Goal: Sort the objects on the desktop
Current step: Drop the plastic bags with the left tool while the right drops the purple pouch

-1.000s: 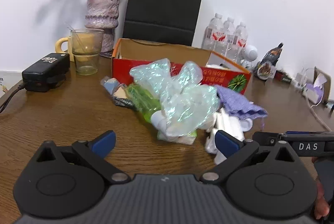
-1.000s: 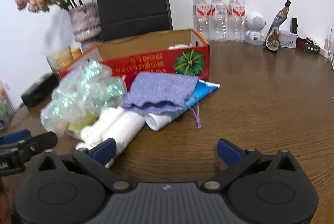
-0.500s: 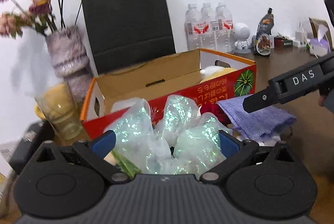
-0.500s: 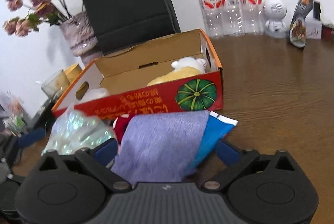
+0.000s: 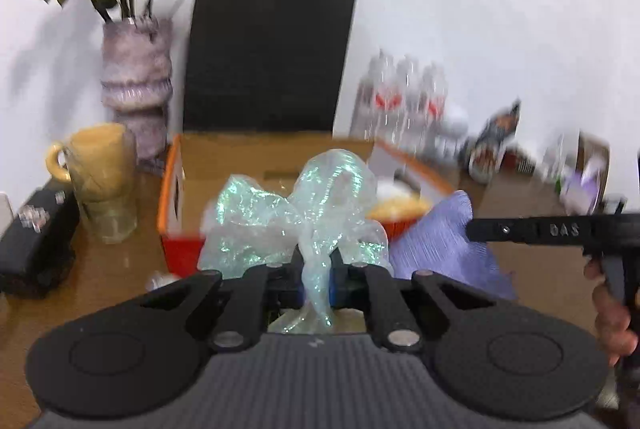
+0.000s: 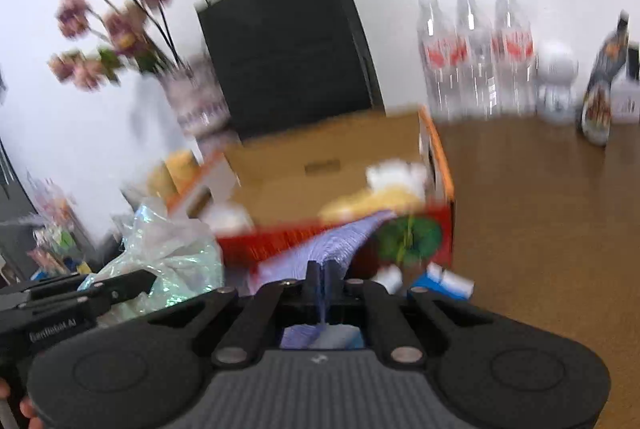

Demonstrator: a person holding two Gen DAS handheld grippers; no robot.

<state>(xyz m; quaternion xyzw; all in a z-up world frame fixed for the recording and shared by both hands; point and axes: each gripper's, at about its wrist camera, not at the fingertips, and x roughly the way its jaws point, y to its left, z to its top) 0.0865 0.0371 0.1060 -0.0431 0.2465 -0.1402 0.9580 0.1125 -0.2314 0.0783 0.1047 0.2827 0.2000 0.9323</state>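
The left gripper (image 5: pixel 318 279) pinches the iridescent plastic bag (image 5: pixel 296 225); the right gripper (image 6: pixel 323 279) clamps the purple cloth (image 6: pixel 320 249), both before the cardboard box (image 6: pixel 320 169).

A brown wooden table (image 6: pixel 540 229) carries box (image 6: pixel 332 165), vase (image 5: pixel 136 89), bottles (image 6: pixel 476 57).

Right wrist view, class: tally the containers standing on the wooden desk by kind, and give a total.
Clear plastic water bottles: 3
Black paper carrier bag: 1
Open red cardboard box: 1
Mottled purple flower vase: 1
Total: 6
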